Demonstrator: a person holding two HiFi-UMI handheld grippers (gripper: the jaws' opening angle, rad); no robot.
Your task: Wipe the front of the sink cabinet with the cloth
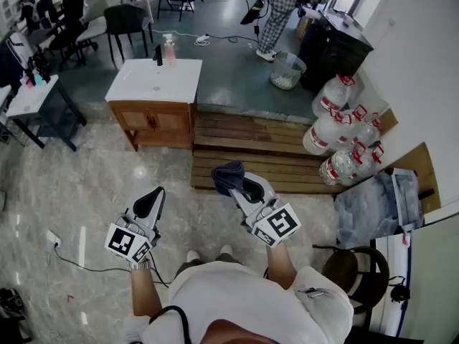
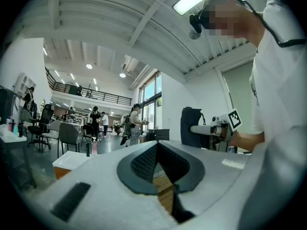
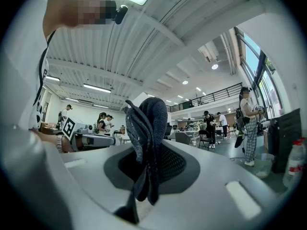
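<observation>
The sink cabinet (image 1: 155,123) has a white top and a wooden front and stands on the marble floor some way ahead of me; its corner (image 2: 64,169) shows low in the left gripper view. My right gripper (image 1: 242,189) (image 3: 149,150) is held out at waist height, shut on a bunched dark blue cloth (image 1: 227,176) (image 3: 152,119) that sticks up past the jaws. The left gripper view shows that cloth (image 2: 191,127) from the side. My left gripper (image 1: 151,201) (image 2: 157,148) is lower left, jaws together and holding nothing. Both grippers are well short of the cabinet.
A pink soap bottle (image 1: 169,49) stands on the cabinet top. A wooden plank platform (image 1: 252,147) lies right of the cabinet, with large water jugs (image 1: 337,131) beyond it. A cable and socket (image 1: 54,239) lie on the floor at left. People and chairs are farther back.
</observation>
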